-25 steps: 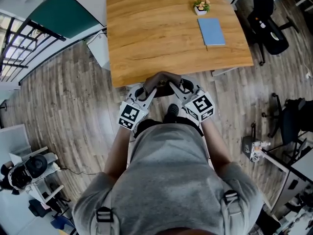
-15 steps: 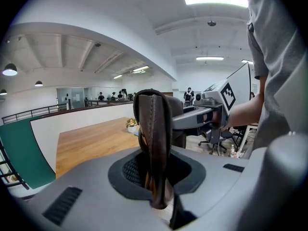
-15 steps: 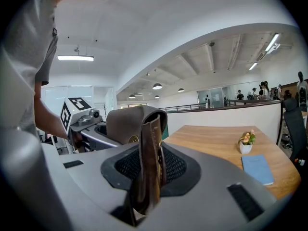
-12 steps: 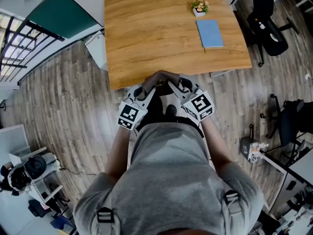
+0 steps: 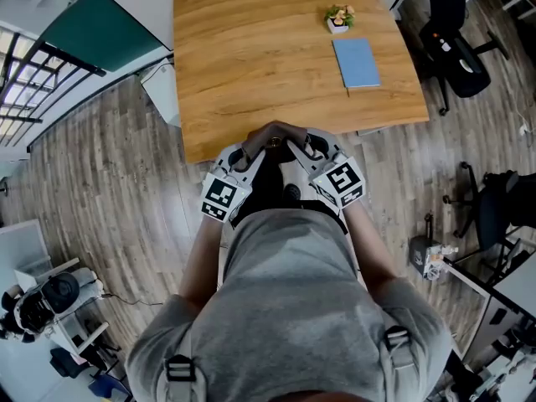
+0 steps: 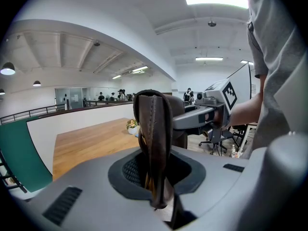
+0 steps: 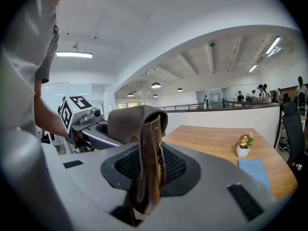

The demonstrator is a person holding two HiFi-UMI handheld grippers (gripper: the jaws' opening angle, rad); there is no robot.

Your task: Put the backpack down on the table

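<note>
While in both jaws, brown backpack [image 7: 129, 123]

grey short-sleeved t-shirt [image 5: 289, 308]; left gripper [image 5: 258, 147], right gripper [image 5: 300, 147] white, black-white marker cubes [image 5: 222, 198]

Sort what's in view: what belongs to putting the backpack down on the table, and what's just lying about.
For the job:
backpack, carried by its straps
left gripper and right gripper, each shut on a strap
wooden table

Lying about:
blue notebook and potted plant, on the table's far right
black office chair on the floor
</note>
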